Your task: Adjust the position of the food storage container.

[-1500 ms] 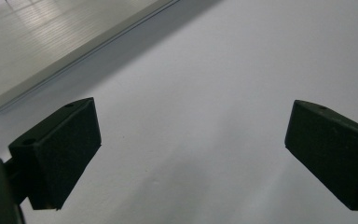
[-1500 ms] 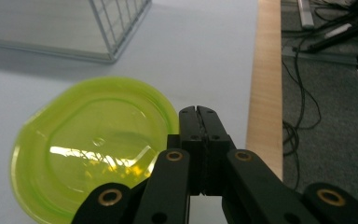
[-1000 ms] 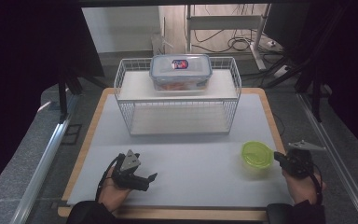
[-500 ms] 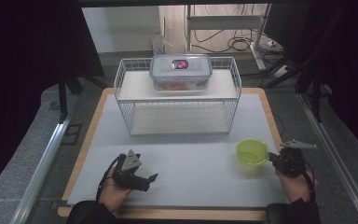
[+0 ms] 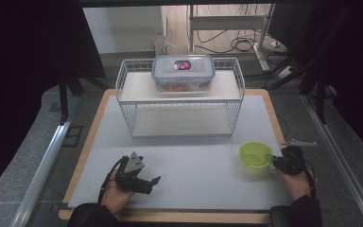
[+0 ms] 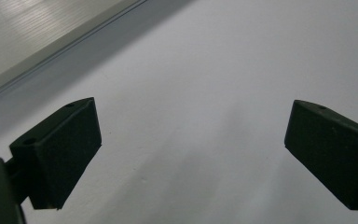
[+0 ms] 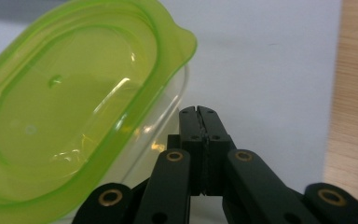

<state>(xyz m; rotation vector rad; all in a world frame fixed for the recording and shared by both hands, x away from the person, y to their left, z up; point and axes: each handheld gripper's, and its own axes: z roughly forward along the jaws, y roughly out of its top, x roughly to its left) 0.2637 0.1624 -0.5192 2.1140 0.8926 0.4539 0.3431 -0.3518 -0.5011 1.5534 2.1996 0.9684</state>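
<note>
A small clear container with a lime-green lid [image 5: 255,154] [image 7: 74,116] stands on the white mat at the front right. My right gripper [image 5: 275,163] [image 7: 198,112] lies low just right of it, shut, with nothing between its jaws. Its tip sits beside the clear wall under the lid's rim; whether it touches I cannot tell. At the front left my left gripper [image 5: 151,183] [image 6: 191,149] rests in the person's hand, open. Its fingers [image 6: 60,158] stand wide apart over bare mat.
A white wire basket [image 5: 123,94] stands at the back middle with a white shelf on top. A clear lidded box [image 5: 183,72] with orange contents sits on that shelf. The wooden table edge [image 5: 269,113] frames the mat. Dark frame posts flank both sides.
My right gripper has come left and down, closing in on the green-lidded container. The container has barely shifted. The left gripper has stayed put.
</note>
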